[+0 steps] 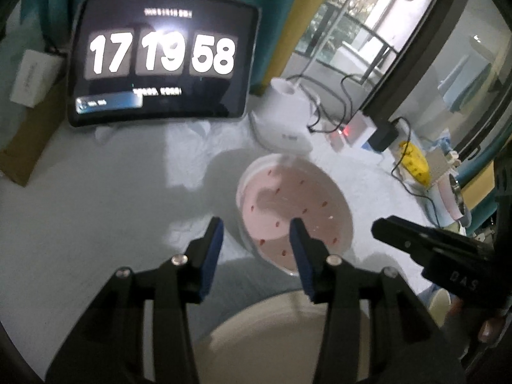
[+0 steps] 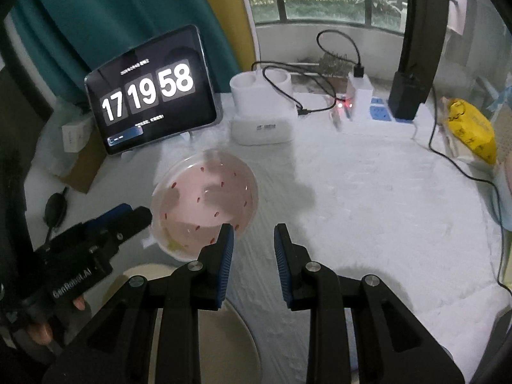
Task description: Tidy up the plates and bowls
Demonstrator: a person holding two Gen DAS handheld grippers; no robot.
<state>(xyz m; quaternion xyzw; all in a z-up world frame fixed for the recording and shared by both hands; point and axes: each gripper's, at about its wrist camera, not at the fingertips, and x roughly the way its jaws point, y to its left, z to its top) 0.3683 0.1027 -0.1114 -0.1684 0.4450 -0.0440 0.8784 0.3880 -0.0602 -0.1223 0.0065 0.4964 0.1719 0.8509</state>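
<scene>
Pink bowl (image 2: 204, 198), dotted with red specks, sits on the white cloth (image 2: 368, 208) in front of the clock tablet (image 2: 150, 92), free of both tools. Nearer the person lies a cream plate (image 1: 272, 336), partly hidden beneath the grippers, probably a stacking base, though its edge is hard to make out. The left gripper (image 1: 256, 240) hangs over the bowl's near rim with jaws spread and empty, seemingly lined up to take it. The right gripper (image 2: 252, 240), also parted and holding nothing, hovers just beside the bowl.
</scene>
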